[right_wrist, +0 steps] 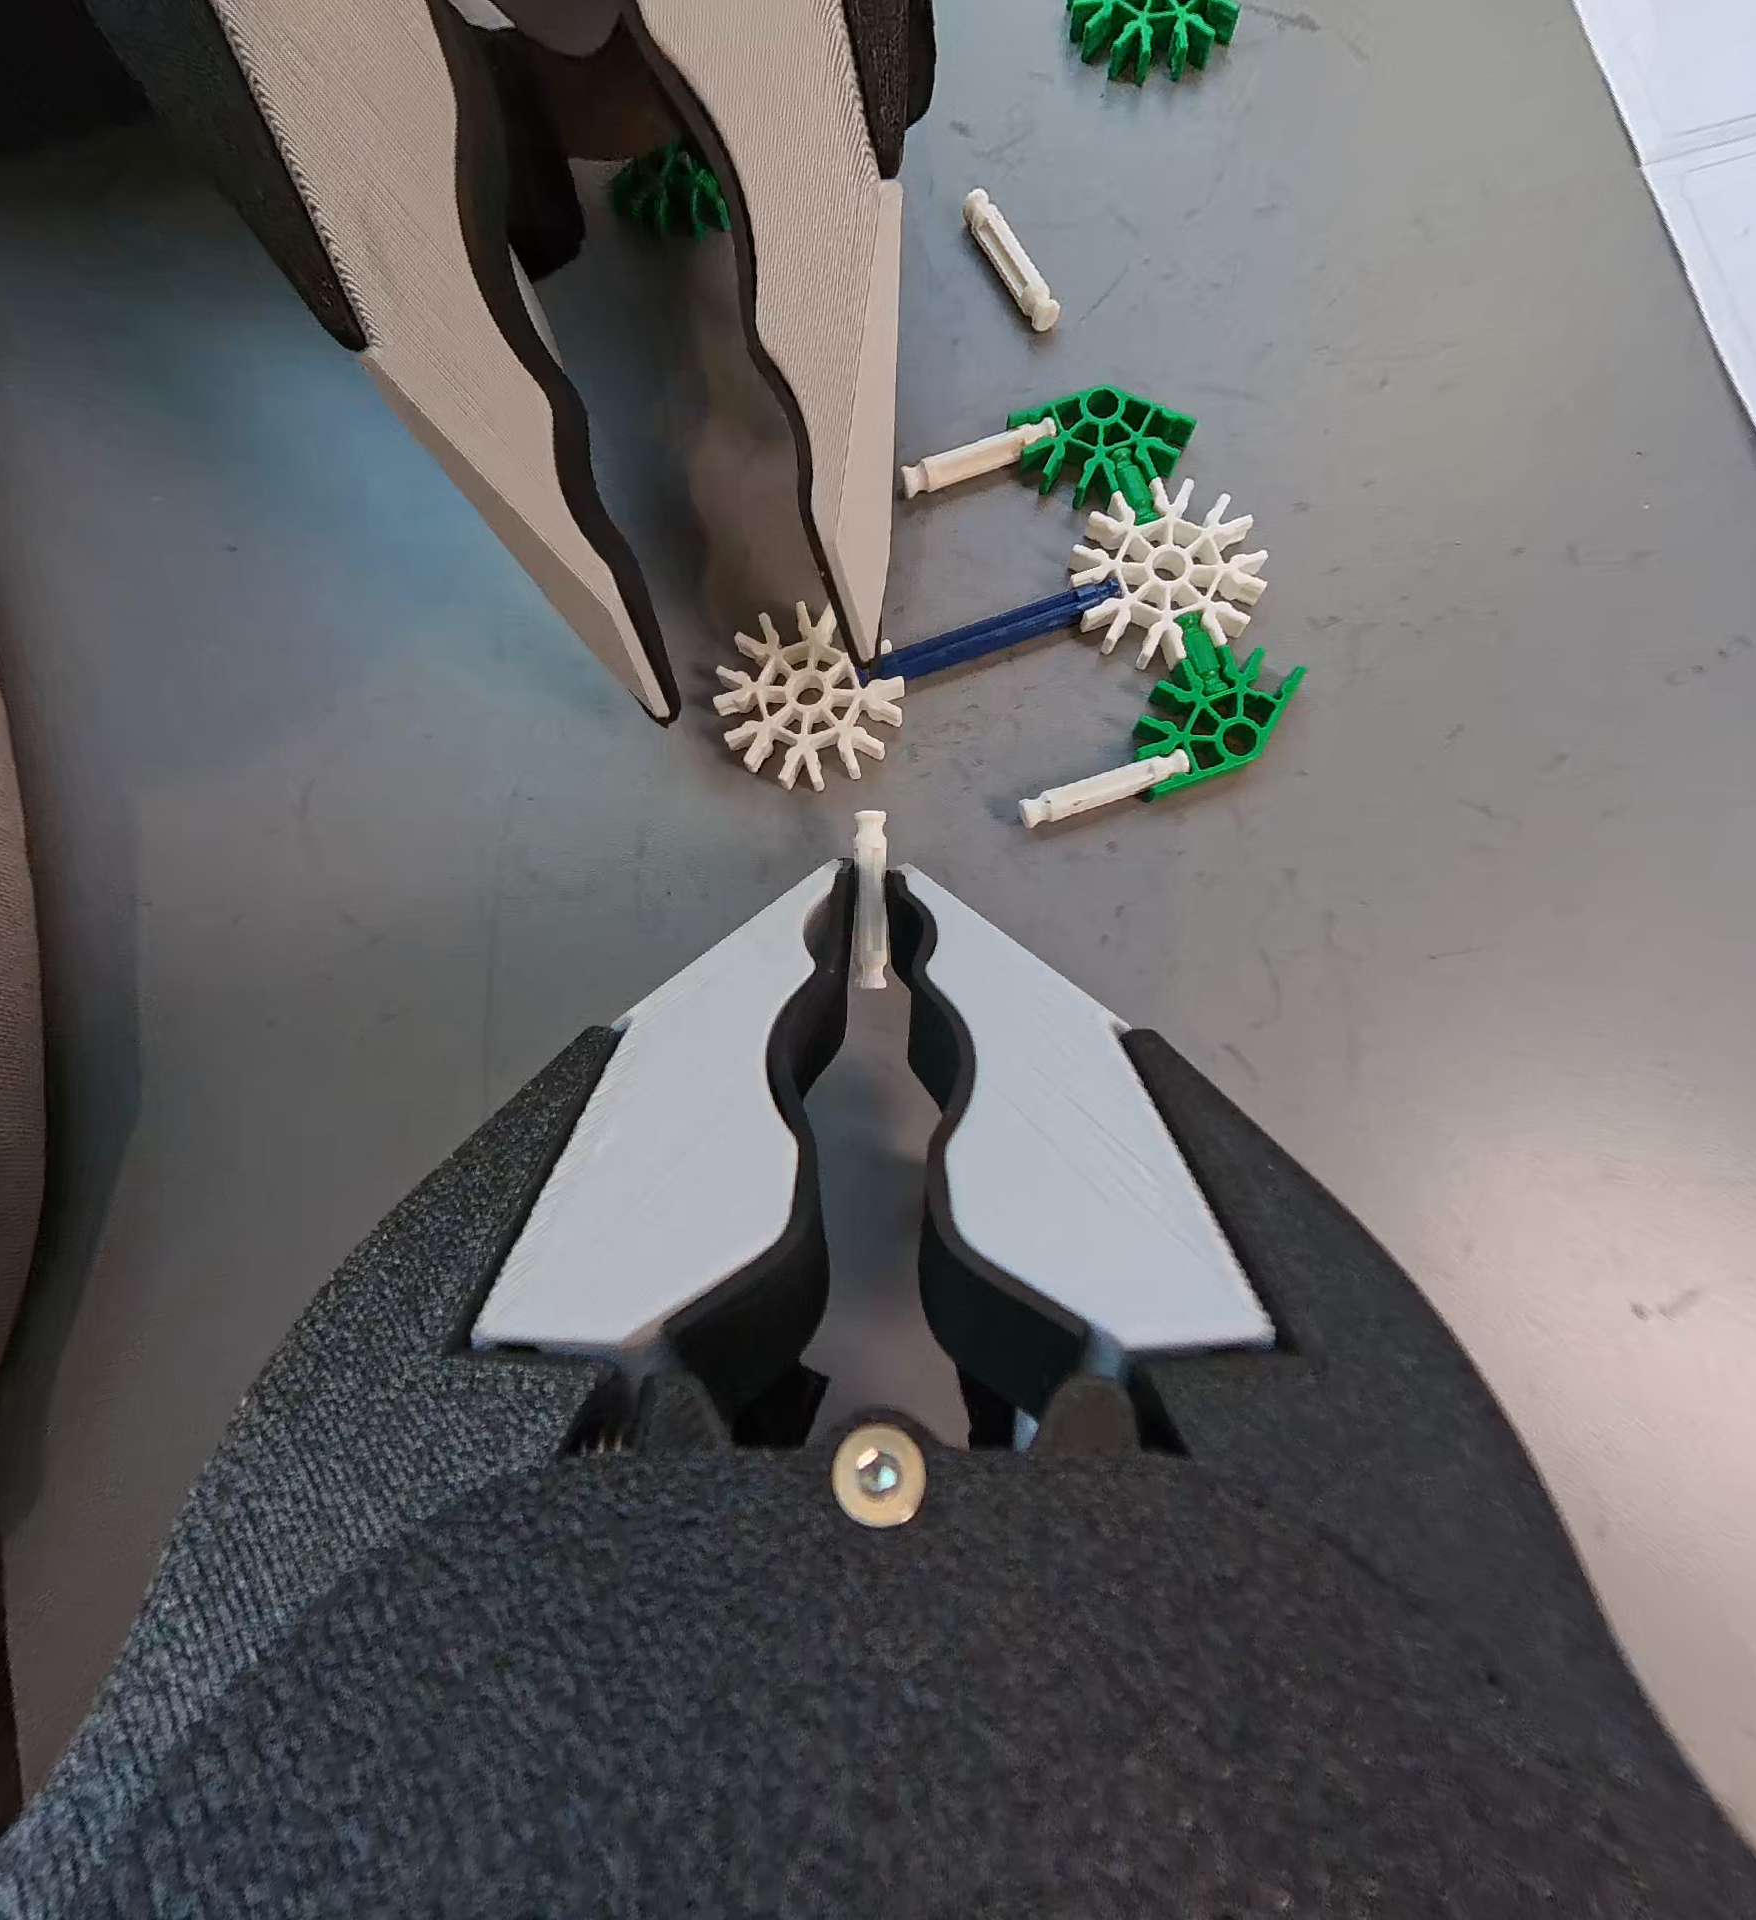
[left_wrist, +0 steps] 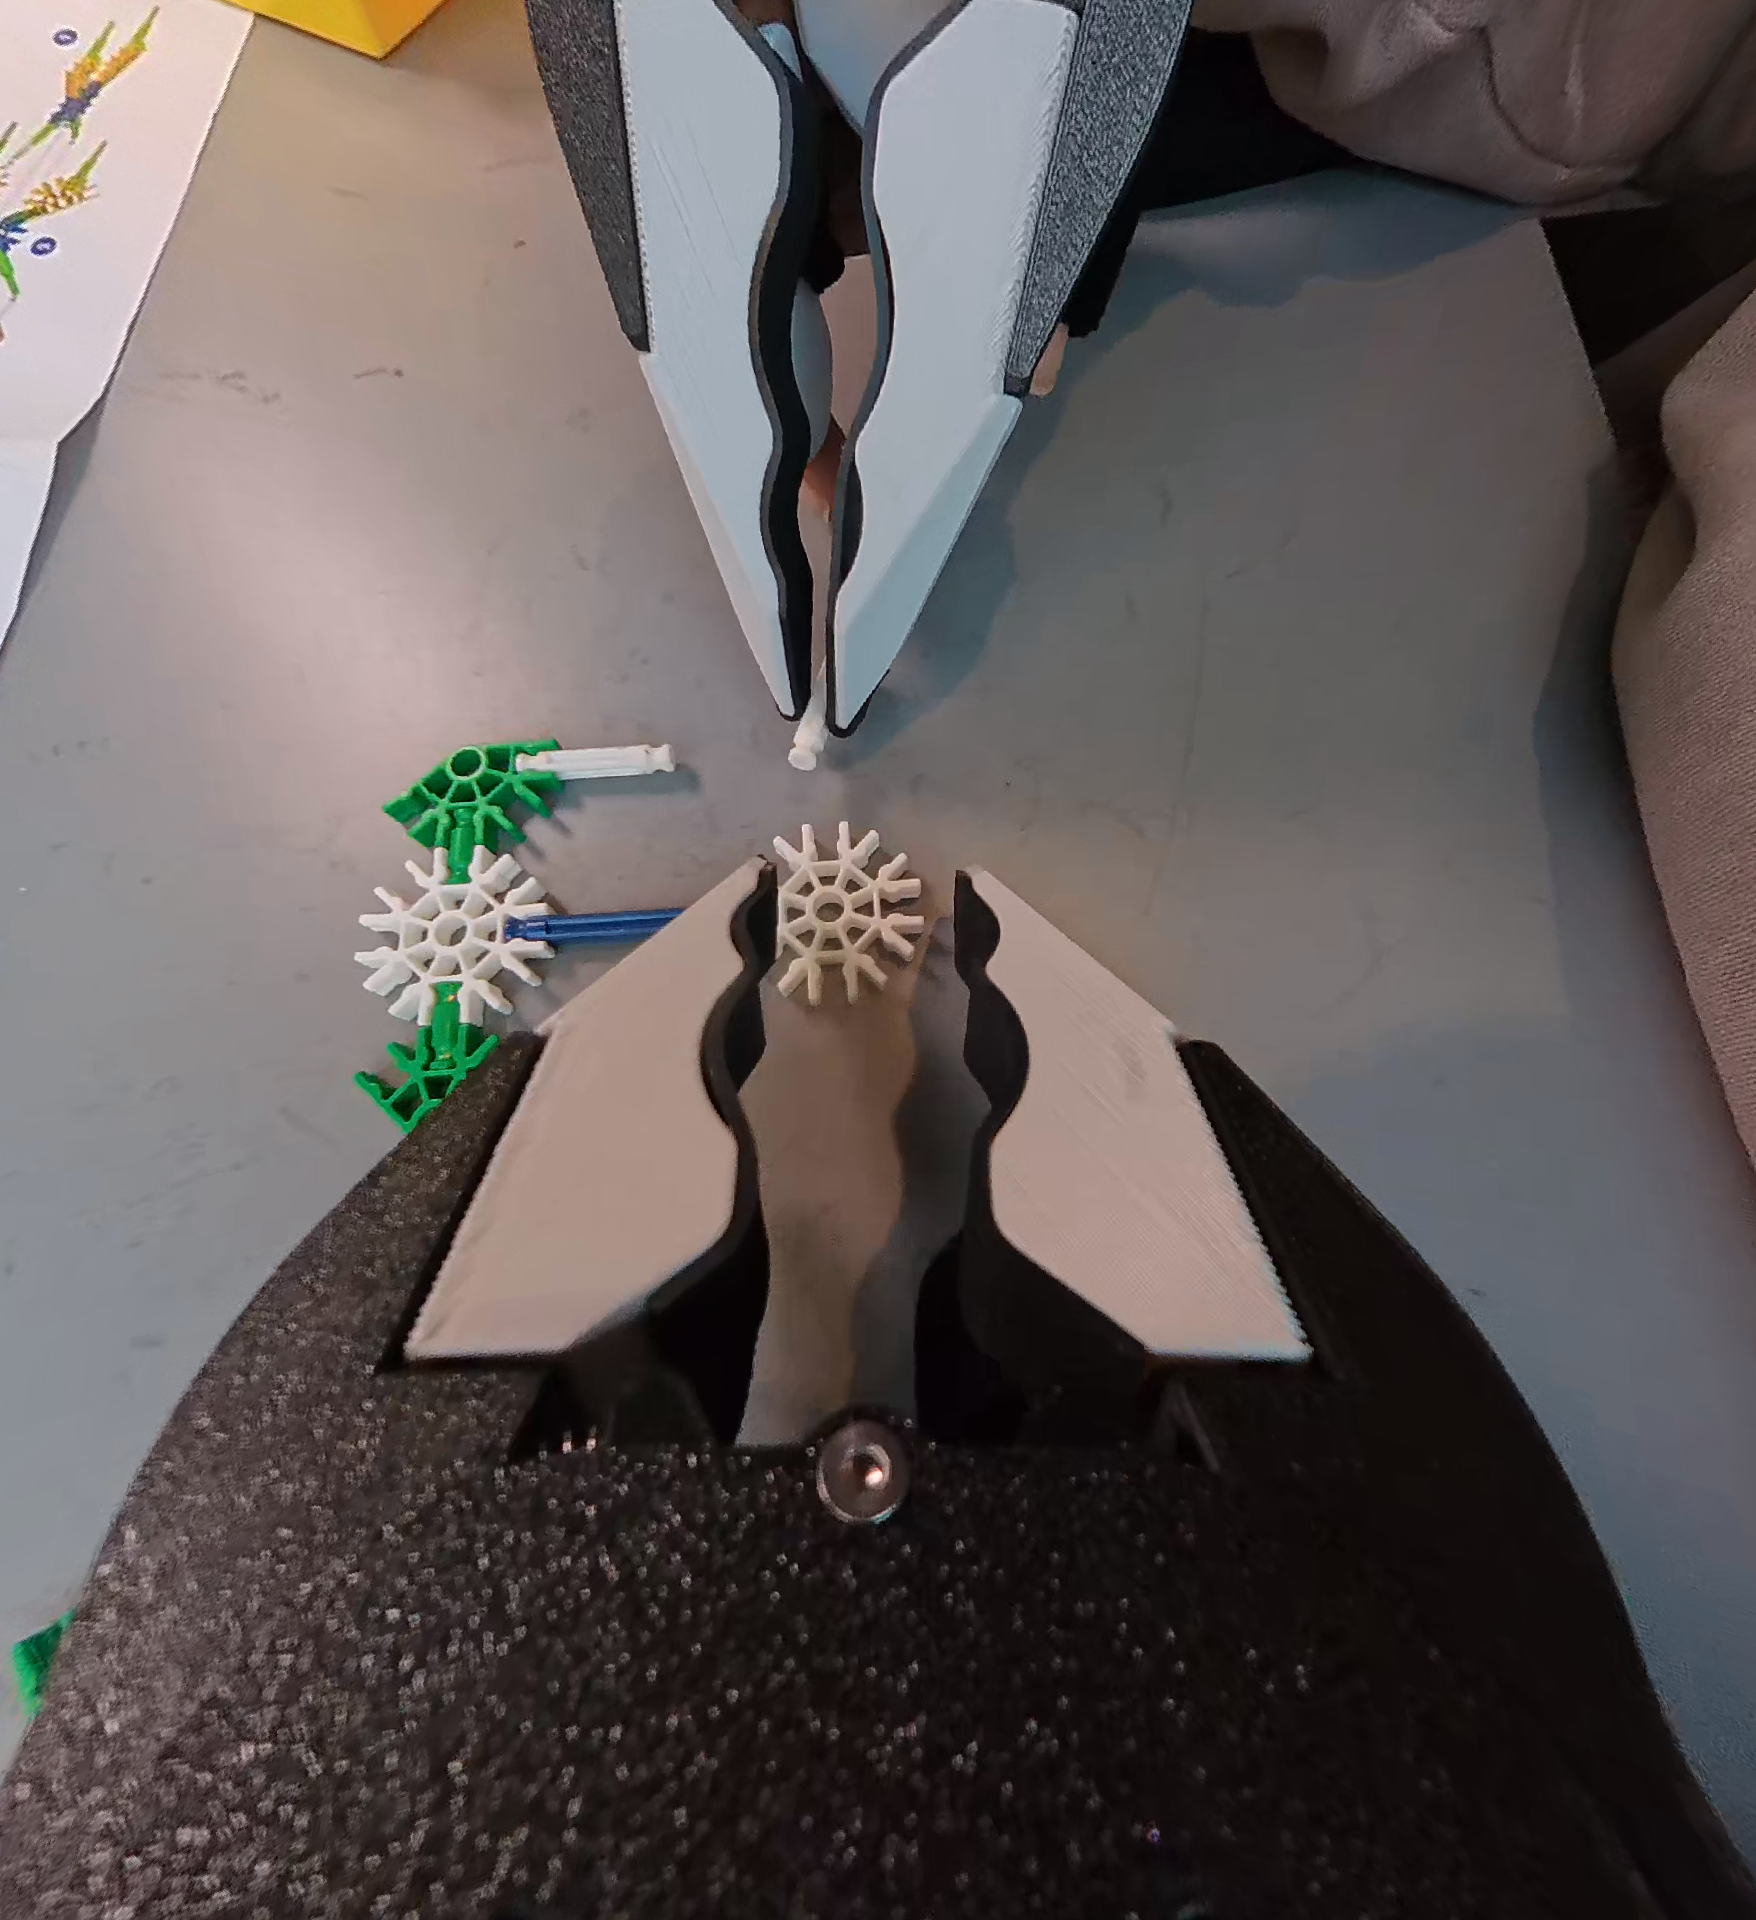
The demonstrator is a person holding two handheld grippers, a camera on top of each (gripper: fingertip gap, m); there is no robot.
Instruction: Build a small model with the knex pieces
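LEFT: left gripper [left_wrist: 858,883] fingers apart, straddling white snowflake connector [left_wrist: 846,912] flat on grey worktop [left_wrist: 1217,727] | RIGHT: right gripper [right_wrist: 863,878] fingers clamped on short white rod [right_wrist: 870,914], tip just short of the connector | BESIDE: green-white-blue assembly [right_wrist: 1165,582]

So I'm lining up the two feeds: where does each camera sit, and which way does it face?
Left wrist view: on the left hand-held gripper, looking along its open fingers at a loose white snowflake connector; the right hand-held gripper faces it.
Right wrist view: on the right hand-held gripper, shut on a short white rod, facing back.
Both views share the connector, the part-built assembly and the grey table.
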